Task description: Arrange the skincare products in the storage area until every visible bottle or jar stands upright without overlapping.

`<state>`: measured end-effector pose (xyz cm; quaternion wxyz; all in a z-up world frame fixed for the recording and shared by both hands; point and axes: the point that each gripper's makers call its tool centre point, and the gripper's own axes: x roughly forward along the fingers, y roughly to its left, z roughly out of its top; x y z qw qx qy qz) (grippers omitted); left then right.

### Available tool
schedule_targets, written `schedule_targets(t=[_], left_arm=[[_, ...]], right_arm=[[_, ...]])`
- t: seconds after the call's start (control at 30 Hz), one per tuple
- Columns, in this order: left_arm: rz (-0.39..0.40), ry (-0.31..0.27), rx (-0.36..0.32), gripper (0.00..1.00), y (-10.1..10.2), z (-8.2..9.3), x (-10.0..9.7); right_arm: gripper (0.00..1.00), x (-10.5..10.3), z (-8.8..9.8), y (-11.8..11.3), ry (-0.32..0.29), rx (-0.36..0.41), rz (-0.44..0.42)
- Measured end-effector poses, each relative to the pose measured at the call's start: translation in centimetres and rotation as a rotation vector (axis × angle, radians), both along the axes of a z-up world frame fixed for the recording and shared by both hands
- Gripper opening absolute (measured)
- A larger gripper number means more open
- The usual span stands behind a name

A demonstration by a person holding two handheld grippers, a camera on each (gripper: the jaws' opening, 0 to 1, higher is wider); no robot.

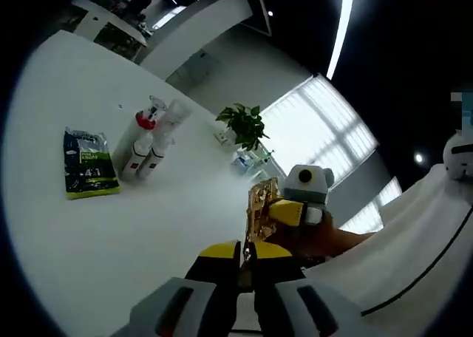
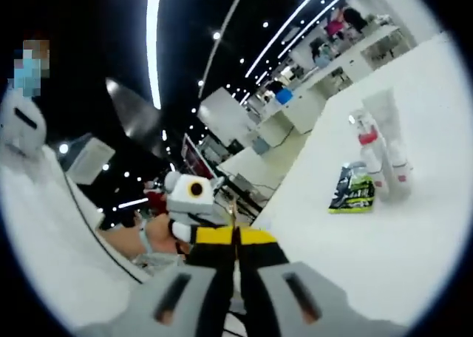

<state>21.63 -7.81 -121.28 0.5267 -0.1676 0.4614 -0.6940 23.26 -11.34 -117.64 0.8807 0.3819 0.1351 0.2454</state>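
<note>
On the white desk [image 1: 148, 226], well ahead of both grippers, the skincare things sit in one small cluster: white bottles with red bands [image 1: 145, 154] lying on their sides, a red-capped spray bottle [image 1: 148, 119] among them, a pale tube [image 1: 171, 119] touching them, and a flat green-and-black sachet [image 1: 89, 164] just beside. In the right gripper view I see the same group, bottles [image 2: 384, 156] behind the sachet [image 2: 353, 189]. From my left gripper [image 1: 247, 259] the cluster lies up and to the left, long axes pointing roughly away from me; from my right gripper [image 2: 236, 241] it lies up and to the right. Both pairs of jaws are together, yellow tips meeting, gripping nothing. Each view catches the other gripper close by, so neither hand looks clearly nearer. I judge nothing is stood up yet; the next move would need a reach across bare desk, jaws opened, approaching a bottle across its width. I see no containers or trays.
</note>
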Motion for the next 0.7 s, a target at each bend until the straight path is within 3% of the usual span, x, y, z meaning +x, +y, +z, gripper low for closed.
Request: schedule_targets(t=[0.2, 0.33, 0.53, 0.6, 0.7], left_arm=[[0.066, 0.070, 0.019, 0.01, -0.5, 0.6, 0.5], [0.086, 0.085, 0.029, 0.00, -0.7, 1.1, 0.8], [0.121, 0.072, 0.058, 0.00, -1.0, 0.4, 0.4], [0.133, 0.071, 0.055, 0.01, -1.2, 0.3, 0.0], [0.167, 0.052, 0.039, 0.04, -1.5, -0.2, -0.1]], right_arm=[[0.00, 1.3, 0.6, -0.7, -0.025, 0.083, 0.019], [0.00, 1.4, 0.2, -1.3, -0.035, 0.062, 0.006], [0.00, 0.4, -0.4, -1.5, -0.067, 0.072, 0.017], [0.00, -0.1, -0.2, -1.7, -0.072, 0.171, 0.027], [0.00, -0.5, -0.9, -2.1, -0.080, 0.195, 0.029]])
